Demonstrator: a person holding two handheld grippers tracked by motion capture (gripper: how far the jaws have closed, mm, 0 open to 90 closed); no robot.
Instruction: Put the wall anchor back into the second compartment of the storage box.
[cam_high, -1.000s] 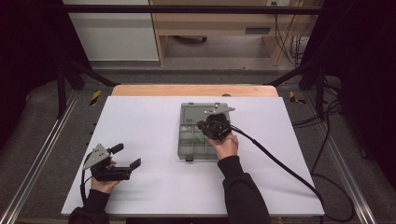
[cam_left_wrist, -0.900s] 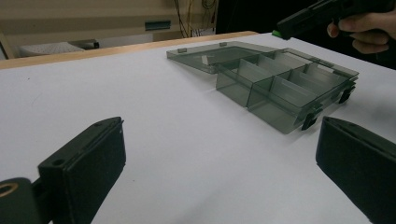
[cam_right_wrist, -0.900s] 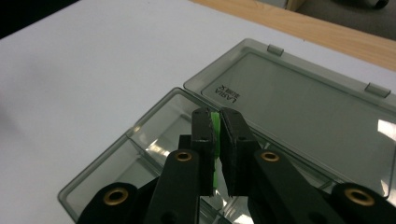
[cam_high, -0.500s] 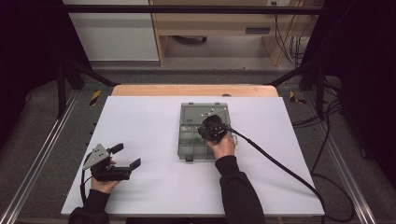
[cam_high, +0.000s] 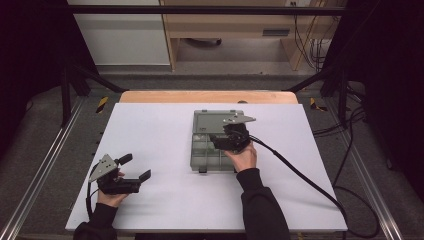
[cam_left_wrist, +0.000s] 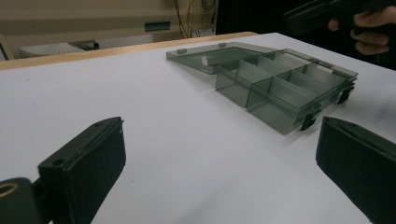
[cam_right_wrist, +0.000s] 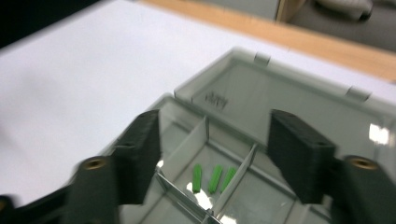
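While jaws just parting: right gripper (cam_high: 223, 140) above organiser box (cam_high: 202, 152), nothing between.

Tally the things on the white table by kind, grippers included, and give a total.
Green pieces in one compartment: 3
Clear grey compartment box, lid open flat: 1
Grippers: 2, the left gripper resting on the table, the right gripper open over the box
Total: 6
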